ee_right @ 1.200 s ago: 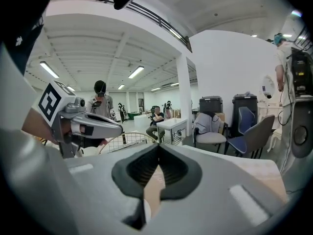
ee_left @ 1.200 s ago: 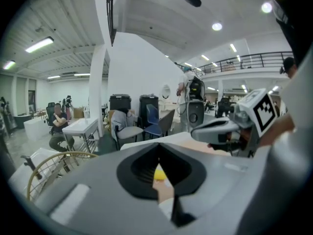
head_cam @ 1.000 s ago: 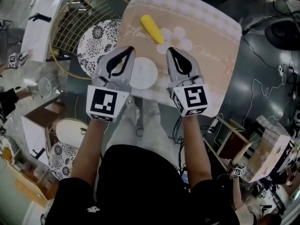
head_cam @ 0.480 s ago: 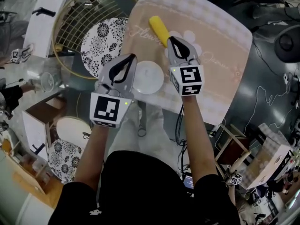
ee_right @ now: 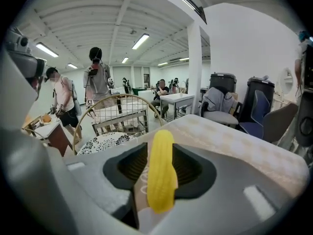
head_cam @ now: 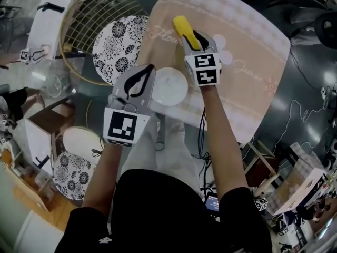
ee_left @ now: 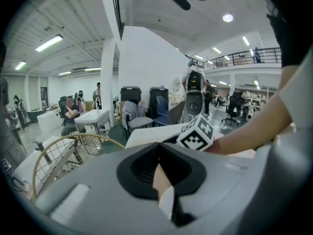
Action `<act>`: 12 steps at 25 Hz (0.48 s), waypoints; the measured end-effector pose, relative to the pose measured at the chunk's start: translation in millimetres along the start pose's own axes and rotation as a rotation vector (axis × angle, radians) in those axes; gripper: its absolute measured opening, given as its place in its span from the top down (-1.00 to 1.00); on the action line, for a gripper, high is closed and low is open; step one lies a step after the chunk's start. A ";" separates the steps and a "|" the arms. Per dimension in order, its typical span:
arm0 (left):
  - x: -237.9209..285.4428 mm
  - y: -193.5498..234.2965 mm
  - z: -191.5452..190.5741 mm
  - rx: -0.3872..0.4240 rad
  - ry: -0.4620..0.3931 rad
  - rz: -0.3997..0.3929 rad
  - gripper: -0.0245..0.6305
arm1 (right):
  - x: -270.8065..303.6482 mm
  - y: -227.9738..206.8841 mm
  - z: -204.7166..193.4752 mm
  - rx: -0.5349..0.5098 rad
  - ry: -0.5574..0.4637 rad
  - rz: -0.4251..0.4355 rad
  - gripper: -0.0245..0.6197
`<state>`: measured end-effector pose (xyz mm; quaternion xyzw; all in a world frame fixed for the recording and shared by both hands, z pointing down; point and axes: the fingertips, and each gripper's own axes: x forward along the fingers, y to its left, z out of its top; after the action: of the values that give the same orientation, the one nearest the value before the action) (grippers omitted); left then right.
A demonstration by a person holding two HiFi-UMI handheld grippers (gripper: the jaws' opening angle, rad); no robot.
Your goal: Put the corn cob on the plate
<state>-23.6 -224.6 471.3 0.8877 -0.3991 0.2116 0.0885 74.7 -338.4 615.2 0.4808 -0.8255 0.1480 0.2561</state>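
Right gripper (head_cam: 197, 35) set over corn cob (head_cam: 182, 27), jaws spread around it.
Right arm is stretched toward 12 o'clock, gripper tipped down, jaws just been opening; cob lies on tablecloth (head_cam: 253, 46) at 1 o'clock of plate (head_cam: 169, 86). Left gripper (head_cam: 151, 67) is held at plate's 9 o'clock, jaws pressed together.

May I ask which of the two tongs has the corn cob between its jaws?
The right tongs: the yellow corn cob lies between their jaws, which have just been opening; the left tongs are shut, empty.
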 end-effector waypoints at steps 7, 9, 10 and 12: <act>0.2 3.0 -12.2 -0.022 0.032 0.002 0.91 | 26.9 -5.9 -14.0 0.012 0.066 -0.001 0.26; -0.1 2.6 -12.3 -0.040 0.038 0.009 0.91 | 34.1 -5.6 -20.6 0.011 0.090 0.003 0.21; -0.3 1.8 -12.6 -0.042 0.038 0.009 0.91 | 37.2 -5.2 -24.0 0.008 0.100 0.006 0.19; -0.5 0.9 -15.0 -0.058 0.045 0.010 0.91 | 41.8 -4.4 -28.6 0.007 0.117 0.010 0.16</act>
<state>-29.2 -220.0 484.5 0.8778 -0.4075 0.2201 0.1220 69.5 -356.6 662.4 0.4680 -0.8110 0.1801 0.3014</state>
